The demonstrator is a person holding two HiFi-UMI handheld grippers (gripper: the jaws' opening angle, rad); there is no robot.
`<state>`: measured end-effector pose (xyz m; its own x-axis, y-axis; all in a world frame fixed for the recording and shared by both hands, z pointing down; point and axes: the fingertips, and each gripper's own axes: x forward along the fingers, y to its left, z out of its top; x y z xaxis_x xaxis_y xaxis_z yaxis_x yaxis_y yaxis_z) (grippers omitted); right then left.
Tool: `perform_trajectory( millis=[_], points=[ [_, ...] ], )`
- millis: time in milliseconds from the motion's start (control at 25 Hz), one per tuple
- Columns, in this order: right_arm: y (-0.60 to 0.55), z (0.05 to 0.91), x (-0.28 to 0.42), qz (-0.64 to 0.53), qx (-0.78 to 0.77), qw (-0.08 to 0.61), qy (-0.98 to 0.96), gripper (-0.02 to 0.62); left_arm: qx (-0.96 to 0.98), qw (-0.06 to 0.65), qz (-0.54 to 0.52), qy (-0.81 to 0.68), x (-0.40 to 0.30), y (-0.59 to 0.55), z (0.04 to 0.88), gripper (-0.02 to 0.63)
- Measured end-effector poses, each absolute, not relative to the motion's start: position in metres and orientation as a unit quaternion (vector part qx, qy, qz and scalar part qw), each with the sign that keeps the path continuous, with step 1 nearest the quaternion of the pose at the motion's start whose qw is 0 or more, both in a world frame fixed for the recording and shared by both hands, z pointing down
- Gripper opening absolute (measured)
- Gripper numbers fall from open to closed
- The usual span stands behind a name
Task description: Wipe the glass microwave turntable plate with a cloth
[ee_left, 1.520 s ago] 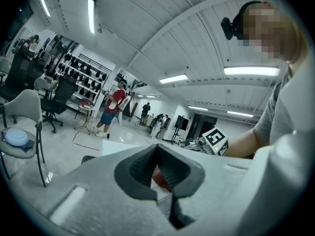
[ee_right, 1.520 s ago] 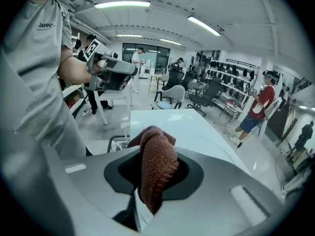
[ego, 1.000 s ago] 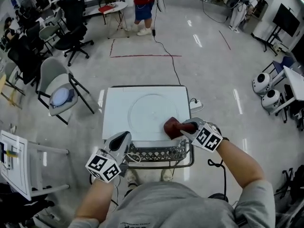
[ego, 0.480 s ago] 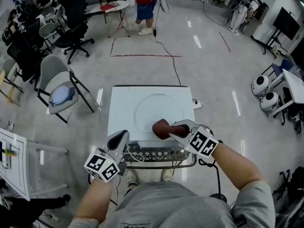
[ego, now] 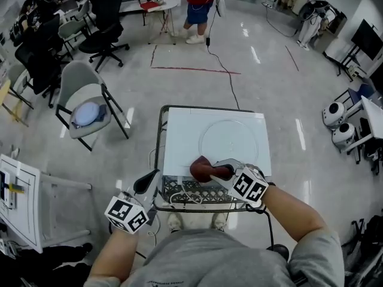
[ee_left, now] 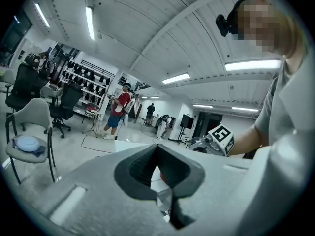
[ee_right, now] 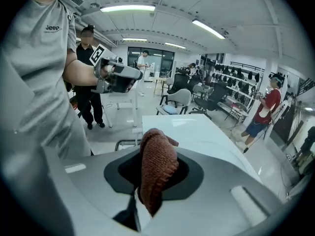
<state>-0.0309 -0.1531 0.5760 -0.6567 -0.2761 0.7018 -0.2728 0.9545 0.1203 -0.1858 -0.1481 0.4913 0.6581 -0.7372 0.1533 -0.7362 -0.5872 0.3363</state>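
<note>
1. Floor (ego: 263,88): pale, glossy, with a red tape line across it beyond the counter.
2. Counter (ego: 179,139): white, rectangular top, dark-edged on its far and left sides. It stands straight in front of the person.
3. Folding chair (ego: 84,85): grey, on the floor well to the left of the counter. A pale blue round item lies on its seat.
4. Bystander (ego: 199,5): a person in a red top and blue shorts, well beyond the counter near the top edge of the head view.
5. Glass turntable plate (ego: 230,141): clear, round, lying flat on the right half of the counter. Its rim shows as a faint ring.
6. Wire basket (ego: 197,195): metal mesh, fixed below the near edge of the counter, with a white cable inside.
7. Left tongs (ego: 146,183): held off the near left corner of the counter, beside the basket. The jaws are closed together with nothing between them.
8. Right tongs (ego: 222,171): held over the near edge of the counter, jaws clamped on the cloth.
9. Cloth (ego: 203,168): dark red-brown, knitted, bunched. It sticks out leftward from the right tongs, just near and left of the plate's rim. Whether it touches the glass cannot be told.
</note>
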Motion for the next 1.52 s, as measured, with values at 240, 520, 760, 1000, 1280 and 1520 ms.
perform_trajectory(
  millis=[240, 520, 760, 1000, 1280, 1520],
  points=[
    [-0.147, 0.582, 0.018, 0.017, 0.171, 0.398, -0.901, 0.083, 0.896, 0.198, -0.001, -0.397, -0.152, -0.144, 0.494, 0.0],
    [-0.137, 0.584, 0.112, 0.027, 0.184, 0.393, -0.901, 0.083, 0.901, 0.198, -0.008, -0.385, -0.059, -0.133, 0.493, 0.0],
    [-0.135, 0.588, 0.197, 0.029, 0.195, 0.408, -0.891, 0.083, 0.902, 0.198, -0.008, -0.383, 0.012, -0.128, 0.497, 0.0],
    [-0.14, 0.561, 0.223, 0.053, 0.231, 0.352, -0.906, 0.083, 0.907, 0.189, -0.004, -0.375, 0.034, -0.131, 0.486, 0.0],
    [-0.156, 0.486, 0.198, 0.057, 0.309, 0.233, -0.92, 0.083, 0.911, 0.163, -0.015, -0.378, -0.011, -0.151, 0.449, 0.0],
    [-0.166, 0.407, 0.187, 0.03, 0.403, 0.134, -0.905, 0.083, 0.918, 0.126, -0.026, -0.376, -0.062, -0.167, 0.391, 0.0]
  ],
)
